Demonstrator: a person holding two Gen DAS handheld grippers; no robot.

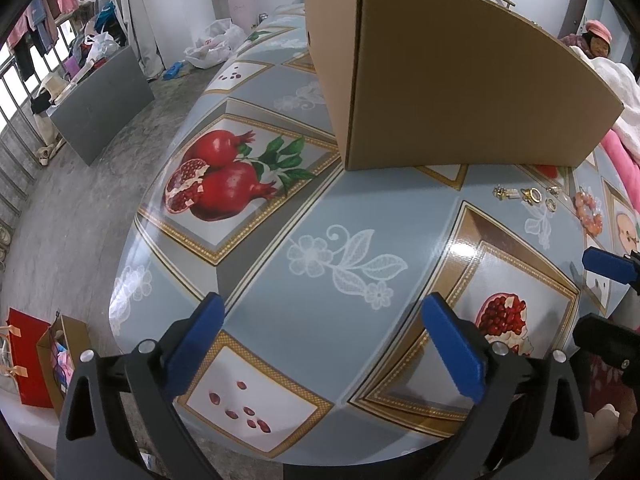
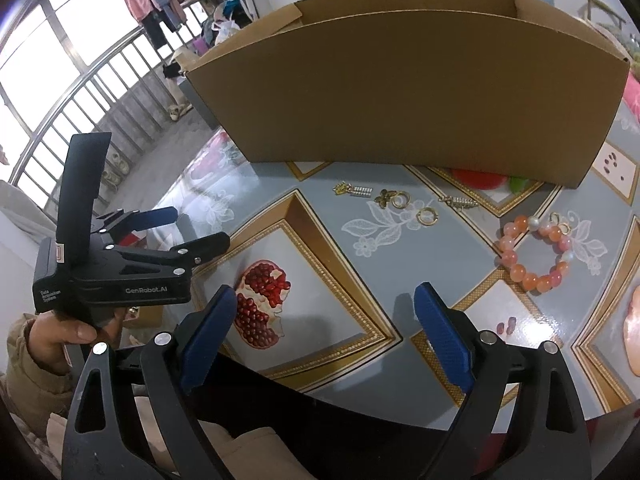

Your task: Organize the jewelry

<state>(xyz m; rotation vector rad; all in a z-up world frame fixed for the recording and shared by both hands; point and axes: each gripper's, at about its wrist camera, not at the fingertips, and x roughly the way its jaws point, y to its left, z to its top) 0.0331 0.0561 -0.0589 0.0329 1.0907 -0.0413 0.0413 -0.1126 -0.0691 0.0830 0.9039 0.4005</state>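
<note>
Left gripper [image 2: 188, 226] out at the far left, jaws spread wide with nothing between them, hovering over the table's [image 2: 320, 240] edge. Moving right, the right gripper [image 2: 324, 300] sits low over the pomegranate-print cloth, fingers equally wide apart and empty. Ahead, an open cardboard box [image 2: 400, 92] stands on the table. Just in front of it lies the jewelry: a gold chain piece [image 2: 354, 190], a flower charm with ring [image 2: 394, 198], a gold hoop [image 2: 426, 215], another chain [image 2: 460, 201], and furthest right the orange bead bracelet [image 2: 534, 254], resting flat with small gold hoops touching it.
</note>
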